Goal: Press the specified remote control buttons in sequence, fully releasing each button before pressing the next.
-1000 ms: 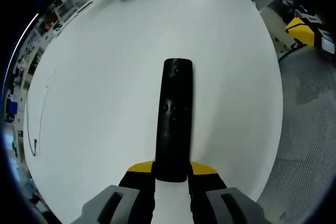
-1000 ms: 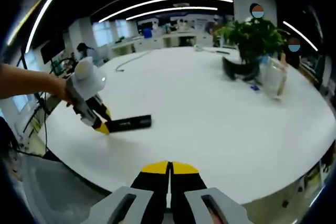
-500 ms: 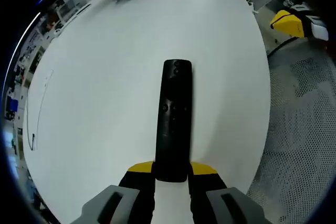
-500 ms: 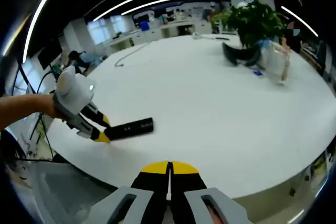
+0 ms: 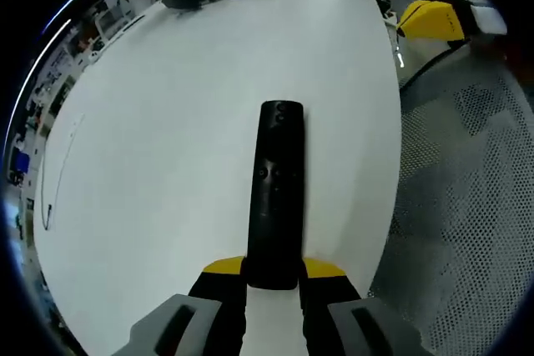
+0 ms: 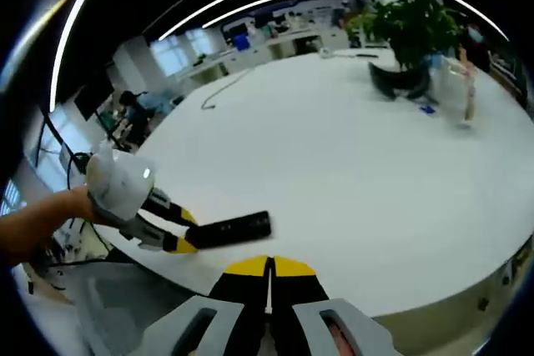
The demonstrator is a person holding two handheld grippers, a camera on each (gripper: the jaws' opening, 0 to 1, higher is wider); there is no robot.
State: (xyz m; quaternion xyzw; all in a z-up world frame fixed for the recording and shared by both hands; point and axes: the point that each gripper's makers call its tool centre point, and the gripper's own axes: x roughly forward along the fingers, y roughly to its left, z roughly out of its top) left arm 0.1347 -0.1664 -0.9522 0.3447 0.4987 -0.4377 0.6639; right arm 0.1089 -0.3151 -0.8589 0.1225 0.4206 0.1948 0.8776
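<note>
The black remote control [image 5: 275,193] is lying flat on the white table [image 5: 150,156], its near end clamped between the left gripper [image 5: 273,270]'s jaws. The right gripper [image 6: 269,269] is hovering nearby, jaws pressed together, holding nothing.

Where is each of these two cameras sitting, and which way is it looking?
Left gripper view: rides on the left gripper, looking along the black remote it clamps, over the white table.
Right gripper view: rides on the right gripper, jaws shut, facing across the table toward a potted plant; the person's hand shows.
Shared: remote, table, plant, left gripper.
</note>
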